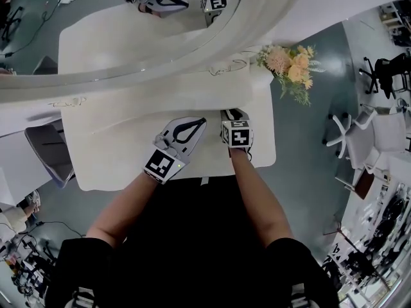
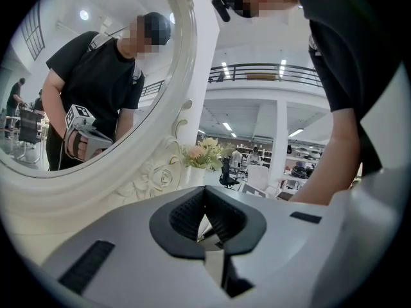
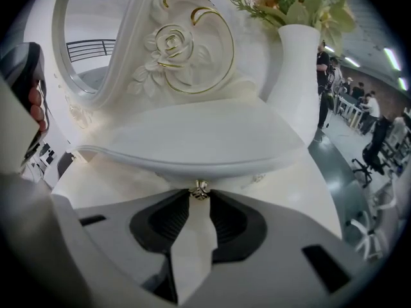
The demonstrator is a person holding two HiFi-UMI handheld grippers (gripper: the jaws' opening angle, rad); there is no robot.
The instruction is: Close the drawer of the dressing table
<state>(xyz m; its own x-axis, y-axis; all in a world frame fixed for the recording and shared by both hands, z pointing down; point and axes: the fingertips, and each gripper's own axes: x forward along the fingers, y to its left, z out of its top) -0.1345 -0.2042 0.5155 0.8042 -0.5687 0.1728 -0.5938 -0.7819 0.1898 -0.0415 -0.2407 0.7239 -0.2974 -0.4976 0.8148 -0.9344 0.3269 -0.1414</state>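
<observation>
The white dressing table [image 1: 122,149] stands in front of me, with a raised ledge [image 3: 192,140] under its mirror. A small metal drawer knob [image 3: 200,188] sits just below that ledge. My right gripper [image 3: 200,196] points down at it, and its black pads close in on the knob from both sides. The drawer front is hidden under the ledge, so I cannot tell how far out it stands. In the head view the right gripper [image 1: 232,115] is over the table's right part. My left gripper [image 1: 201,121] hovers beside it, shut and empty; in its own view the left gripper [image 2: 205,192] points level.
An oval mirror in a carved white frame [image 1: 212,47] rises behind the table. A white vase [image 3: 295,76] of peach flowers [image 1: 290,66] stands at the back right corner. Office chairs [image 1: 350,130] stand on the floor to the right, and a grey chair [image 1: 48,153] to the left.
</observation>
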